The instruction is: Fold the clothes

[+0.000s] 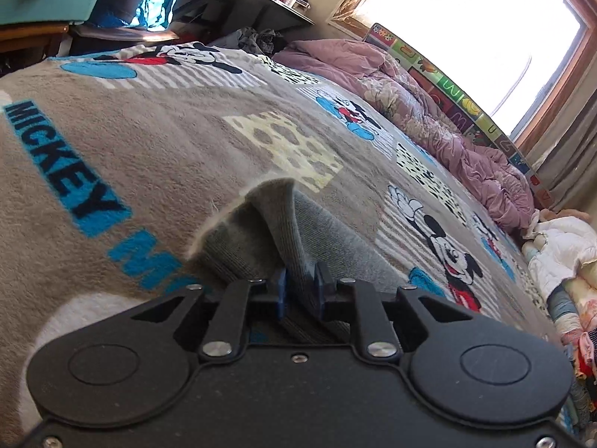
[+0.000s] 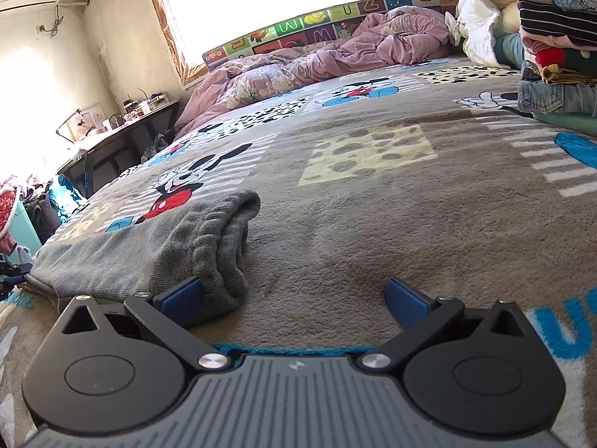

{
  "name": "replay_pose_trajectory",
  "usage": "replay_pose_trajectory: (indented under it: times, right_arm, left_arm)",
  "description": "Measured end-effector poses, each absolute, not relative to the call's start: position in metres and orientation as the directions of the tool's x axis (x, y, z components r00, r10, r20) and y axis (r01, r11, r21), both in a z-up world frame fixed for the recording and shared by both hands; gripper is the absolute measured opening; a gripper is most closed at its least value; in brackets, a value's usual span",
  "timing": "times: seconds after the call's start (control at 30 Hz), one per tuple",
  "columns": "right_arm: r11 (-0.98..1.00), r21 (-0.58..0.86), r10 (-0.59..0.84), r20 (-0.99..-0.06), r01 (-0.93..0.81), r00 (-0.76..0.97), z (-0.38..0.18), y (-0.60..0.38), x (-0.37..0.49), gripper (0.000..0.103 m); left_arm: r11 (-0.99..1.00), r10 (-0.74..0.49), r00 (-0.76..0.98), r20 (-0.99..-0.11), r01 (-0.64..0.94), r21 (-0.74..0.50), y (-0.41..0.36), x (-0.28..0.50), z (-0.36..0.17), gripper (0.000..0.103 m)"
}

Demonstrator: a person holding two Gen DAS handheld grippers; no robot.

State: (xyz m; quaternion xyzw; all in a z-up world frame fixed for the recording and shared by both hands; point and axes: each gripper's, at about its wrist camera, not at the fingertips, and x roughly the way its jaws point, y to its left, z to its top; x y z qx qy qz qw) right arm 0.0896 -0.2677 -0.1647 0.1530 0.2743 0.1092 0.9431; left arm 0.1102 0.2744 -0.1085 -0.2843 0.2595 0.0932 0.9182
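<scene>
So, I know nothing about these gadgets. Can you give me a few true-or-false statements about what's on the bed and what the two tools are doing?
1. The left tool has a fold of the grey garment between its blue pads. True.
2. The right tool is clamped shut on the garment. False: its jaws stand wide open, with only the blanket between them.
3. The blanket is plain white. False: it is grey-brown with Mickey Mouse pictures.
4. A crumpled pink quilt lies along the far side of the bed, below the window. True.
</scene>
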Motion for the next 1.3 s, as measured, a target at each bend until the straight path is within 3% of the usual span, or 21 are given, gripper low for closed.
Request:
replay_pose_trajectory:
  times: [0.27, 0.33, 0.37, 0.63, 0.77, 0.93, 1.13, 1.3]
  right_arm:
    - [0.937, 0.329, 0.279, -0.497, -0.118, 0.822, -0.163, -0.264, 0.091, 0.103]
    - [0.939, 0.324, 0.275, -0.504, -0.116, 0.819, -0.161, -0.263, 0.091, 0.103]
    - [0.94, 0.321, 0.273, -0.507, -0.115, 0.818, -0.16, -0.263, 0.091, 0.103]
    - [0.952, 0.24, 0.294, -0.567, -0.187, 0.77, -0.143, -0.249, 0.098, 0.103]
    - [0.944, 0.201, 0.33, -0.544, -0.262, 0.772, -0.121, -0.241, 0.102, 0.103]
    - [0.925, 0.232, 0.38, -0.542, -0.301, 0.749, -0.099, -0.245, 0.125, 0.103]
    - [0.894, 0.305, 0.447, -0.624, -0.327, 0.641, -0.095, -0.253, 0.167, 0.102]
    - [0.861, 0.337, 0.506, -0.651, -0.382, 0.566, -0.098, -0.248, 0.187, 0.082]
  left_arm:
    - [0.839, 0.123, 0.822, -0.557, -0.386, -0.385, 0.275, 0.104, -0.104, 0.029]
    - [0.845, 0.175, 0.803, -0.569, -0.419, -0.332, 0.273, 0.102, -0.098, 0.047]
    - [0.849, 0.193, 0.798, -0.571, -0.427, -0.31, 0.272, 0.101, -0.096, 0.049]
    - [0.925, 0.138, 0.818, -0.558, -0.308, -0.223, 0.267, 0.097, -0.06, 0.054]
    - [0.947, 0.107, 0.82, -0.563, -0.256, -0.194, 0.262, 0.102, -0.048, 0.055]
    - [0.966, 0.076, 0.82, -0.568, -0.202, -0.163, 0.253, 0.109, -0.042, 0.055]
    - [0.99, 0.053, 0.79, -0.611, -0.124, -0.074, 0.241, 0.126, -0.048, 0.055]
    - [0.994, 0.064, 0.771, -0.634, -0.105, -0.027, 0.242, 0.137, -0.05, 0.055]
